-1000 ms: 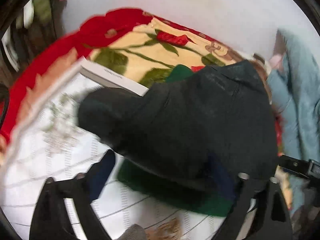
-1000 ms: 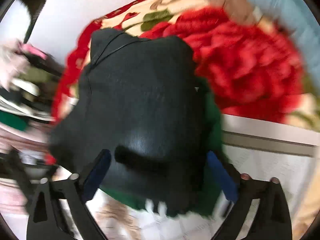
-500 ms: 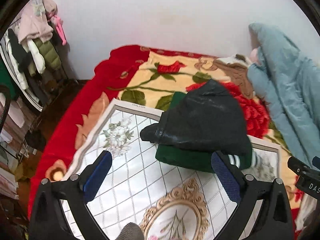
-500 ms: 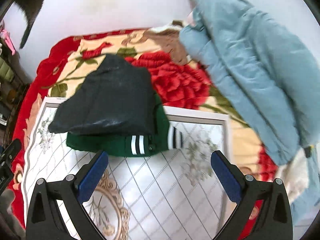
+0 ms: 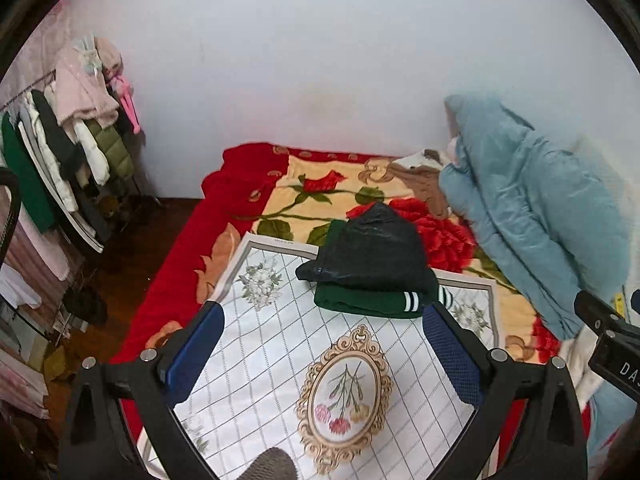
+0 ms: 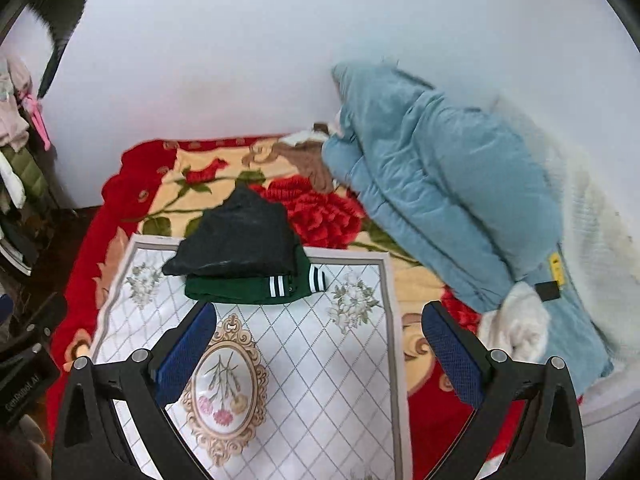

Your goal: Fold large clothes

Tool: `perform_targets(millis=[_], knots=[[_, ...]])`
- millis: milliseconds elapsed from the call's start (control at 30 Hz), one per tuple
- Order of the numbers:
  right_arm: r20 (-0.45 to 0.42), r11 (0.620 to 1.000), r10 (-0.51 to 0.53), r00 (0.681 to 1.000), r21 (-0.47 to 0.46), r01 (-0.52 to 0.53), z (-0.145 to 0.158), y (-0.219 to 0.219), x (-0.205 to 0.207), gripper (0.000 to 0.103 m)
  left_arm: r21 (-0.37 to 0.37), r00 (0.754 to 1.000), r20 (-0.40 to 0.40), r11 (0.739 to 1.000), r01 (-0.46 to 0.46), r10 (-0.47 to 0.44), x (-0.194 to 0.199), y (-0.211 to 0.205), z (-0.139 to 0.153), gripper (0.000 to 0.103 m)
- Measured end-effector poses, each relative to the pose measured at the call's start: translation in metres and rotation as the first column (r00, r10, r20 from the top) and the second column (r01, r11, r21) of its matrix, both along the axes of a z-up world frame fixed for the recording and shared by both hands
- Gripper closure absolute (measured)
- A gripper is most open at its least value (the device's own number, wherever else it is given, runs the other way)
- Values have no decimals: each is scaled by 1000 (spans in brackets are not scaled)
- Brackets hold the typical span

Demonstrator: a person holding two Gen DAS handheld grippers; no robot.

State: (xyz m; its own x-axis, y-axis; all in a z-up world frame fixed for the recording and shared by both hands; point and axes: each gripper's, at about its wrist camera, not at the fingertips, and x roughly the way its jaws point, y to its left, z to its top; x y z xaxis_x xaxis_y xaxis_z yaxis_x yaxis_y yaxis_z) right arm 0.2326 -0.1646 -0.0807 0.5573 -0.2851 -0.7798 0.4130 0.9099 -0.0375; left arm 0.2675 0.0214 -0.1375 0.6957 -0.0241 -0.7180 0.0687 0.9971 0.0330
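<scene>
A folded black garment (image 5: 374, 246) lies on top of a folded green garment with white stripes (image 5: 370, 302) at the far edge of a white patterned mat (image 5: 288, 360) on the bed. The stack also shows in the right wrist view, black (image 6: 240, 240) over green (image 6: 256, 286). My left gripper (image 5: 322, 344) is open and empty, held back above the mat. My right gripper (image 6: 320, 340) is open and empty, also well short of the stack. A large light blue padded coat (image 6: 440, 200) lies crumpled on the right of the bed.
The bed has a red and cream rose blanket (image 5: 320, 196) against a white wall. A clothes rack (image 5: 60, 152) stands on the left over a dark floor. White fluffy fabric (image 6: 516, 328) lies beside the blue coat. The other gripper's body shows at the right edge (image 5: 612, 344).
Both grippers have pulled back and up from the black garment, which they were close around a second ago. It now rests folded on the green garment.
</scene>
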Motion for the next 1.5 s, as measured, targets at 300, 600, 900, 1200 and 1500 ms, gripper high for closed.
perform_targets(millis=[300,600,900,1200,1500], knots=[[90,999,16,996,-38,-13,97,23,-101,0,-7,999,46,1000,25,-25,-67,1,57,2],[146,999,37,989,-40,-32,139,29,-158,0,14,994,102,999,35,-36,-111,-4,83,2],[183,998,52,982,-45,-44,156,31,-183,0,8,991,126,999,40,-40,-133,-6,94,2],[196,997,71,978,-43,-63,161,30,-193,0,0,986,164,1000,20,-20,-146,-7,102,2],[199,996,81,977,-53,-72,162,19,-191,0,-4,985,171,1000,10,-9,-153,-11,105,2]])
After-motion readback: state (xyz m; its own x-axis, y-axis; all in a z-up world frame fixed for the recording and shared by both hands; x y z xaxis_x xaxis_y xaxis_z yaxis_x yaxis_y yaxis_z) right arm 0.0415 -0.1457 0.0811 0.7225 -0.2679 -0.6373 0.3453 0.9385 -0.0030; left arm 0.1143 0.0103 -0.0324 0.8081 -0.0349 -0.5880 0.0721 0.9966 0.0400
